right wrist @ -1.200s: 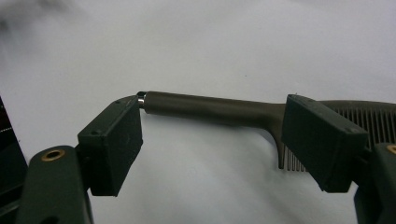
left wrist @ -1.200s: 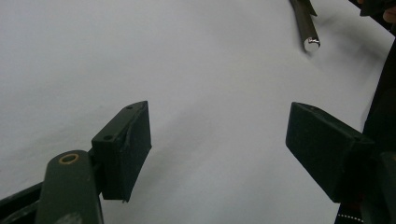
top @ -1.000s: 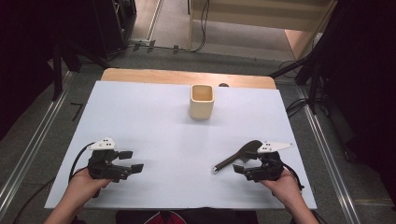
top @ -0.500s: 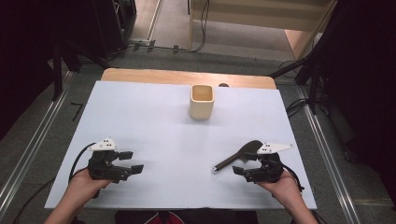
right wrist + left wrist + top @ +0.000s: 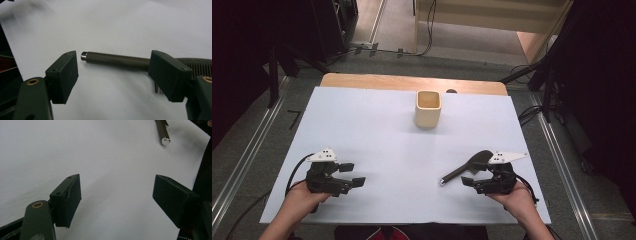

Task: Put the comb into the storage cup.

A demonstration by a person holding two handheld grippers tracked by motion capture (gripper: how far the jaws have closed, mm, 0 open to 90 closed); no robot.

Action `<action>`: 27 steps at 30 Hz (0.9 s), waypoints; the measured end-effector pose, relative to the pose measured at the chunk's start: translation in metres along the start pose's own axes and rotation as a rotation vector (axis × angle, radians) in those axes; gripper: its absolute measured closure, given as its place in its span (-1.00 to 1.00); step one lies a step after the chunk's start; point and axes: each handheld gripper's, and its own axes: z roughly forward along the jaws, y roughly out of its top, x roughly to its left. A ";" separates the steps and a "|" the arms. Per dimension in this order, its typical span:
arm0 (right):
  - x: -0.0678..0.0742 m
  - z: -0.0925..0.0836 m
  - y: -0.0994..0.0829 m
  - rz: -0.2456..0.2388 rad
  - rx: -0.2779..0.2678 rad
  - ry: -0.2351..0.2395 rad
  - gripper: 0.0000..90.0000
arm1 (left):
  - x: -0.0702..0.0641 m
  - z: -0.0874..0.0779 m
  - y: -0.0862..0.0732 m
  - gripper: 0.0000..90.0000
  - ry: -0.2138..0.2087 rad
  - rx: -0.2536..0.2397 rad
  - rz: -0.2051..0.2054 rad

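Note:
A dark brush (image 5: 464, 167) lies flat on the white table cover (image 5: 362, 125) at the front right, its round handle end pointing left. My right gripper (image 5: 469, 176) sits just behind it, open; in the right gripper view the brush handle (image 5: 117, 60) lies across the gap beyond the jaws of the right gripper (image 5: 113, 75), untouched. My left gripper (image 5: 353, 174) rests at the front left, open and holding nothing. In the left gripper view the left gripper (image 5: 116, 192) frames bare cover, with the brush handle tip (image 5: 163, 131) far off at the top right.
A beige square cup (image 5: 428, 108) stands upright at the back middle of the cover. A wooden table edge (image 5: 412, 82) shows behind the cover. Metal rails run along both sides of the table, and cables lie on the floor.

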 end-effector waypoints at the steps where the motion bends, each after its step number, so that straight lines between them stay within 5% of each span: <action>1: 0.000 0.000 0.000 0.000 0.000 0.000 -0.51 | 0.000 0.000 0.000 -0.47 0.000 0.000 0.000; 27: -0.034 -0.028 0.001 0.053 -0.009 -0.144 -0.51 | 0.000 0.000 0.000 -0.47 0.002 0.003 0.004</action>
